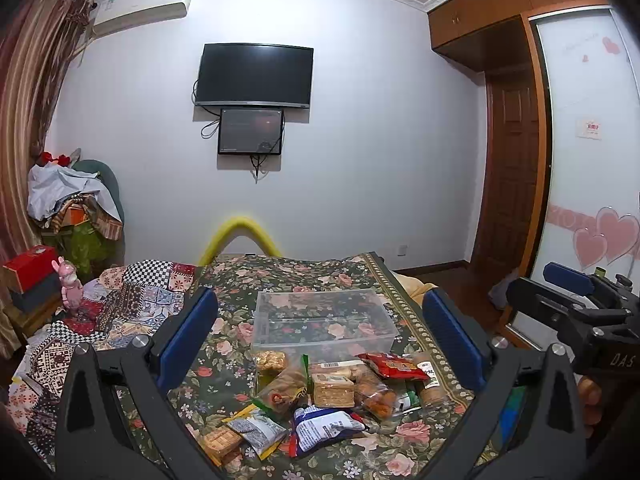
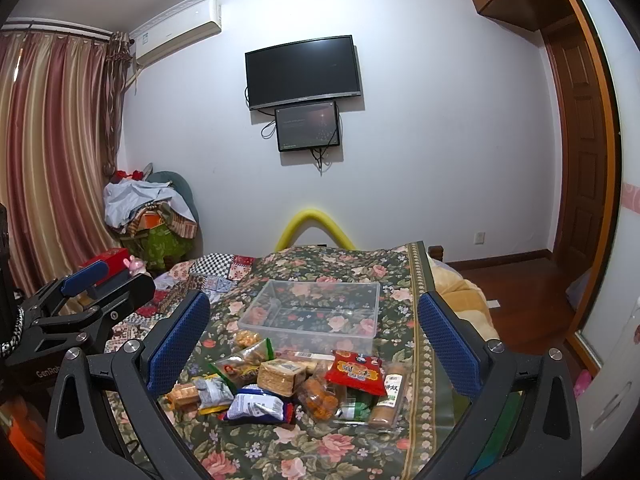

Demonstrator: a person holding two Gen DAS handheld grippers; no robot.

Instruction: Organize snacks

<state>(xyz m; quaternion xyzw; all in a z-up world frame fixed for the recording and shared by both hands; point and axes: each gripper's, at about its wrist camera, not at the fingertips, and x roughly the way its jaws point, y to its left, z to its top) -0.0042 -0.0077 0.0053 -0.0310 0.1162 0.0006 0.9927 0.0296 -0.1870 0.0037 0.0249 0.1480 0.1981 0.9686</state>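
Note:
A clear plastic box (image 1: 325,320) (image 2: 312,312) stands empty on the floral bedspread (image 1: 256,280) (image 2: 320,448). In front of it lies a pile of snack packets: a red packet (image 1: 392,365) (image 2: 355,372), a cracker pack (image 1: 333,389) (image 2: 280,377), a blue and white packet (image 1: 324,429) (image 2: 258,405) and several others. My left gripper (image 1: 320,336) is open and empty, held above the pile. My right gripper (image 2: 316,336) is open and empty too, above the pile. Each gripper shows at the edge of the other's view.
The bed's right edge drops to a wooden floor (image 2: 520,288). A patchwork quilt (image 1: 120,304) lies to the left. A chair heaped with clothes (image 2: 152,216) and curtains (image 2: 52,152) stand at the left. A TV (image 1: 253,76) hangs on the far wall.

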